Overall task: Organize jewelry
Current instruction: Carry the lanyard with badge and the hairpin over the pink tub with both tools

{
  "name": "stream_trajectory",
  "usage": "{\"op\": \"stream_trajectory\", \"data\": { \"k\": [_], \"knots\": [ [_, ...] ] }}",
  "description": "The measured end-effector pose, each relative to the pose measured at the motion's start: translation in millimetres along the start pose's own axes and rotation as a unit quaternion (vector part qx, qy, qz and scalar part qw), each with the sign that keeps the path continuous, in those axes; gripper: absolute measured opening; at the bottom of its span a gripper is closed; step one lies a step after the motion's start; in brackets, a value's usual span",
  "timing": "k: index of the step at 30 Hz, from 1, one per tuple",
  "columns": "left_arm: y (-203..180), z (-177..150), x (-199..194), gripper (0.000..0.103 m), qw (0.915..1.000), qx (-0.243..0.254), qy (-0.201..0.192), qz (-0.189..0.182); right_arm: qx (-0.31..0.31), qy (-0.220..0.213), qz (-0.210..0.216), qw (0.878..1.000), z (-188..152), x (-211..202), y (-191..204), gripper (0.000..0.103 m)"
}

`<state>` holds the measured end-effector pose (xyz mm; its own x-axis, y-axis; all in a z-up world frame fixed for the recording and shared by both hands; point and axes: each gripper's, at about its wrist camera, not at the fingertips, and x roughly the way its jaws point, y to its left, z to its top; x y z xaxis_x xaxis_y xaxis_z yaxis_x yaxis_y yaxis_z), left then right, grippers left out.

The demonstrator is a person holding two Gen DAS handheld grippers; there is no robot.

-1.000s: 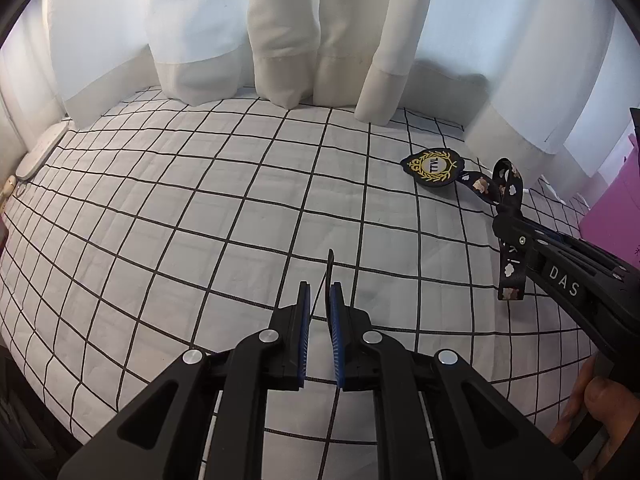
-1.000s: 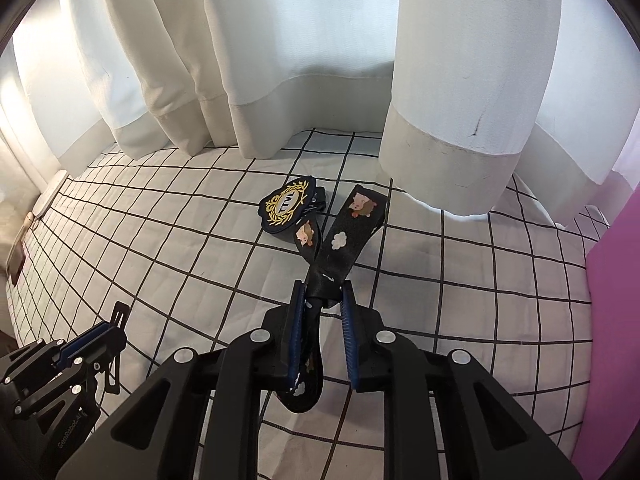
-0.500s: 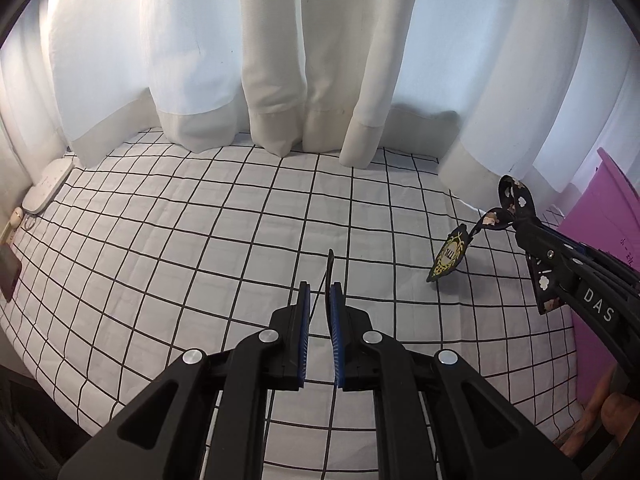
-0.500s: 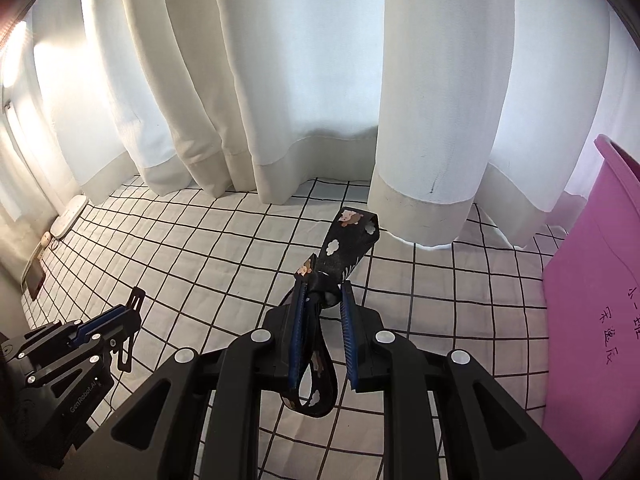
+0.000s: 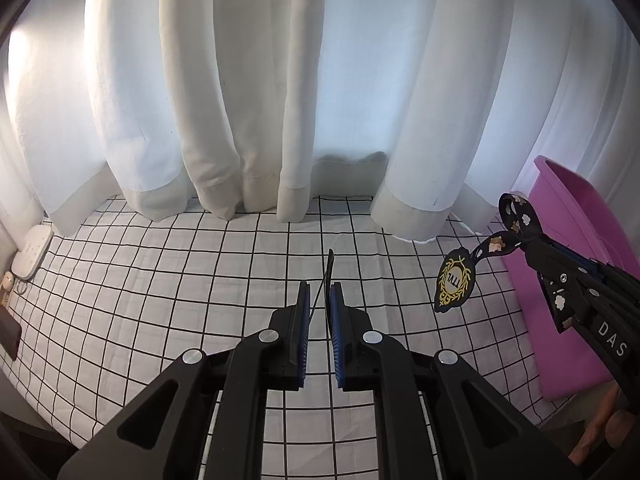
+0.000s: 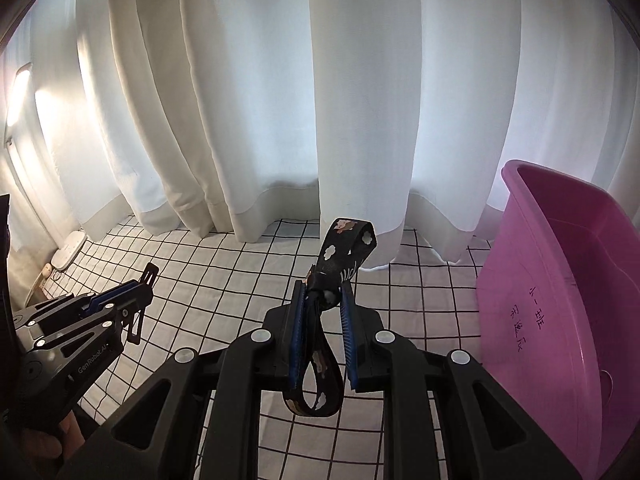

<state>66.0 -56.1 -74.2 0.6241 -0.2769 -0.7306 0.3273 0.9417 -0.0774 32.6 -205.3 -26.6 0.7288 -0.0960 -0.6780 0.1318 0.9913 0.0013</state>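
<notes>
The right claw (image 6: 322,300) is gripping a black patterned strap (image 6: 348,248) in the air beside the pink bin (image 6: 560,280). The left claw (image 5: 319,300) is pinching a thin black clip (image 5: 329,264) above the checked sheet (image 5: 160,280).

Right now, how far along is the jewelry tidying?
Done: nothing visibly stored; no jewelry shows in the visible part of the pink bin. In hand: the right gripper clamps a black patterned strap, its badge dangling above the checked cloth; the left gripper pinches a thin black piece. Left: storing both.
</notes>
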Motion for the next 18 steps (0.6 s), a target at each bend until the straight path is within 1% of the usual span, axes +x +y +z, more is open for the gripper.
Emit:
{"op": "stream_trajectory", "data": {
  "k": [6, 11, 18],
  "knots": [
    [-40.7, 19.0, -14.5, 0.01, 0.9985, 0.038, -0.018, -0.034, 0.02, -0.034, -0.019, 0.999, 9.6, -36.3, -22.1, 0.017],
    [-75.4, 34.5, -26.7, 0.01, 0.9954, 0.064, -0.04, -0.059, 0.036, -0.062, -0.042, 0.997, 17.5, -64.9, -46.5, 0.017],
    [-128.1, 52.9, -37.7, 0.011, 0.9893, 0.095, -0.058, -0.094, 0.057, -0.087, -0.088, 0.991, 20.0, -101.8, -88.1, 0.017]
  ]
}}
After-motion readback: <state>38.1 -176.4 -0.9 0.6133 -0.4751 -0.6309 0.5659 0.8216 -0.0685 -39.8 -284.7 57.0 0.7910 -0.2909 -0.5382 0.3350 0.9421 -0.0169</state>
